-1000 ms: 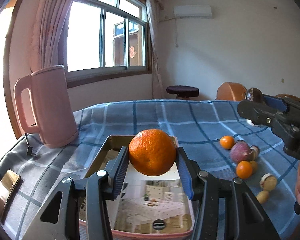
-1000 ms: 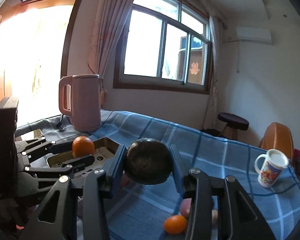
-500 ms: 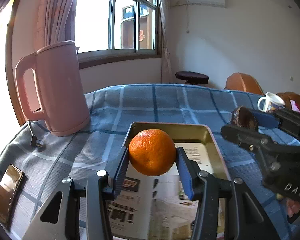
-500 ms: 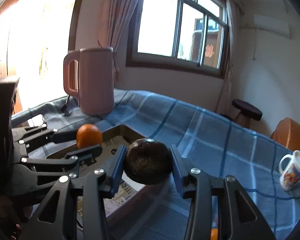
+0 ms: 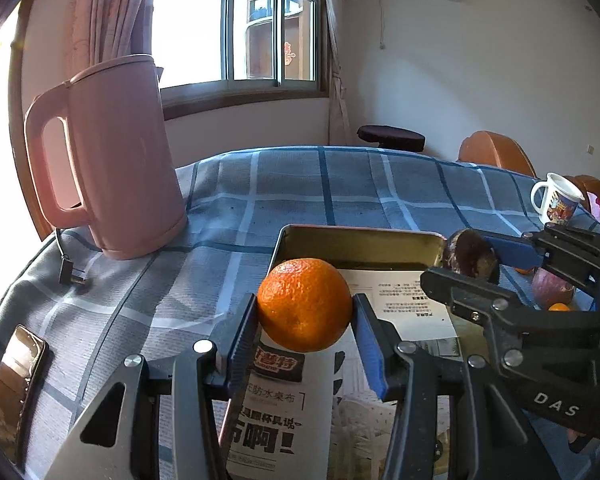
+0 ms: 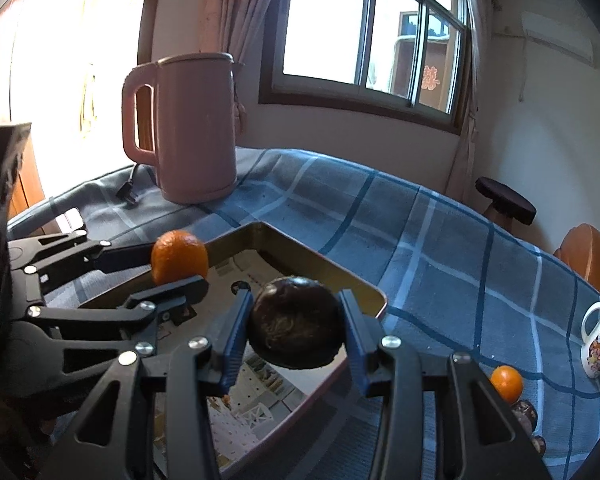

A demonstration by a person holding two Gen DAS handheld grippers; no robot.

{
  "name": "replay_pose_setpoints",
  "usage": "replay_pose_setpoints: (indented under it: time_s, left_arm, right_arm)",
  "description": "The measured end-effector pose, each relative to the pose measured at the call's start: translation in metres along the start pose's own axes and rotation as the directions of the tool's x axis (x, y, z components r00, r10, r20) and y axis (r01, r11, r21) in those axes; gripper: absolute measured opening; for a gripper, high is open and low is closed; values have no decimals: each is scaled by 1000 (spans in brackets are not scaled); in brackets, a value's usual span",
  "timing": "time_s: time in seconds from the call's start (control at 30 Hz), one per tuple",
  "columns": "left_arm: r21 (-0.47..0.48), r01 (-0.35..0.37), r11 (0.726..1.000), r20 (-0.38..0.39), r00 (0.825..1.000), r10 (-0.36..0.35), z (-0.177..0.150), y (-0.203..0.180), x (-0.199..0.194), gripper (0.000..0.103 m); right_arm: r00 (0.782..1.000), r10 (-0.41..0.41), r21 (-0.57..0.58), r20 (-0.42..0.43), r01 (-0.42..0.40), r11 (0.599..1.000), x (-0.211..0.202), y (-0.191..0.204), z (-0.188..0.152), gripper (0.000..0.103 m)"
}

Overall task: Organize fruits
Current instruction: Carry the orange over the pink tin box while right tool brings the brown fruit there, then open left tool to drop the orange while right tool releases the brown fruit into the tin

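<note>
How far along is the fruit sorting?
Barely started: the tray holds only paper. In hand: the left tool grips an orange and the right tool a dark fruit, both over the tray. Small fruits remain on the cloth.

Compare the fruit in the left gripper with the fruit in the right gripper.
The orange is bright and evenly round; the dark fruit is blackish-brown, mottled and duller. The left gripper holds the orange, the right gripper the dark fruit. Both hang over the paper-lined tray.
</note>
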State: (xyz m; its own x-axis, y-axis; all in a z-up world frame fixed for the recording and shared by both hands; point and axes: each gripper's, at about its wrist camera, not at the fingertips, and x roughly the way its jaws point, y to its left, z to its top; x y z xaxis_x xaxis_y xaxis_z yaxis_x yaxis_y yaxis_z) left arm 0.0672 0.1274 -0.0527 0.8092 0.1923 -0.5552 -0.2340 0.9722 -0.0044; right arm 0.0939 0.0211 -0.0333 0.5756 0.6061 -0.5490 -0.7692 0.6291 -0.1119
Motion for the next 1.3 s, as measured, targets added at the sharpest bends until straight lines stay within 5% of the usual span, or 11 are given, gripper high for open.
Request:
replay_pose_setpoints:
  time_s: [0.73, 0.93, 1.07, 1.3]
  left_arm:
    - [8, -21, 1000, -24, 999, 21, 0, 1, 7, 50]
    - [-2, -54, 999, 45, 998, 54, -1, 2, -9, 60]
    - [-38, -15, 999, 114, 993, 20, 0, 5, -32, 78]
    - [-30, 83, 996, 173, 982, -76, -2, -24, -64, 78]
  right_arm:
    - [998, 17, 3, -66, -17, 1000, 18, 2, -7, 48]
    - [998, 4, 30, -59, -2, 1000, 12, -5, -6, 64]
    - [999, -16, 33, -33, 18, 999, -16, -11, -8, 75]
    - [986, -165, 46, 11, 164, 985, -95, -44, -44, 84]
